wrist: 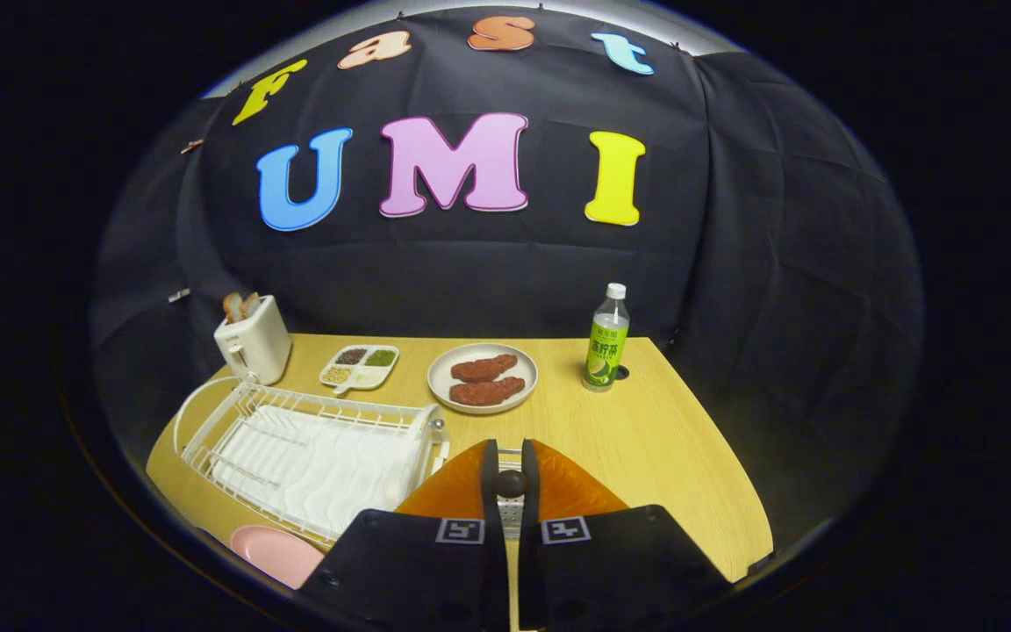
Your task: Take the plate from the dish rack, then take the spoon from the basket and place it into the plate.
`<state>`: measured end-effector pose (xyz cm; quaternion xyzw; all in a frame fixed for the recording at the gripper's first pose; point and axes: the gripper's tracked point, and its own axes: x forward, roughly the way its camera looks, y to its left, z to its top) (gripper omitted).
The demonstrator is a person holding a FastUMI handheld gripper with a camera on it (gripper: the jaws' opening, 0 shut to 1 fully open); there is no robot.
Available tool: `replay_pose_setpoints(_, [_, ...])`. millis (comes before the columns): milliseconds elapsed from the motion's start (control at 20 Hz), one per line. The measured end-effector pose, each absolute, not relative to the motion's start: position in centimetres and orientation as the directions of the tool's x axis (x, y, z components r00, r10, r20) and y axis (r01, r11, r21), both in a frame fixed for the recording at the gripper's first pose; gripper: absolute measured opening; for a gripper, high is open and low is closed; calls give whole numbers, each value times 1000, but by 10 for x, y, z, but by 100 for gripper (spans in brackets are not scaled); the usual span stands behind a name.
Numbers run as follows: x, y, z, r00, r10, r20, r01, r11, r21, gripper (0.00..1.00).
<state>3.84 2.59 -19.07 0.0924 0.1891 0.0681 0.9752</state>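
My gripper (510, 455) points down over the near right corner of the white dish rack (207, 412). A dark rounded spoon end (510, 483) sits between the two fingers, touching both, so the gripper is shut on it. Just under it a bit of the white perforated basket (512, 516) shows through the narrow gap. The rest of the spoon is hidden by the fingers. The pink plate (270, 551) lies flat on the wooden table (663, 439), in front of the rack and left of the fingers.
Beyond the rack stand a white toaster (253, 347) with bread in it, a divided snack tray (359, 367), a white plate with two brown patties (482, 379) and a green bottle (606, 342). The table's right edge runs diagonally beside the fingers.
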Motion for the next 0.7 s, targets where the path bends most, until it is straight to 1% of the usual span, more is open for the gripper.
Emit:
replay_pose_setpoints(200, [3,56,-139,908,293,-299,-221,942,251,9])
replay_pose_setpoints(300, [-18,81,-118,884,381,-271,-311,911,270,9])
replay_pose_setpoints(500, [-72,150,-107,765,590,-258,-510,800,316,8])
replay_pose_setpoints(700, [-120,211,-138,639,707,-303,-633,708,313,9])
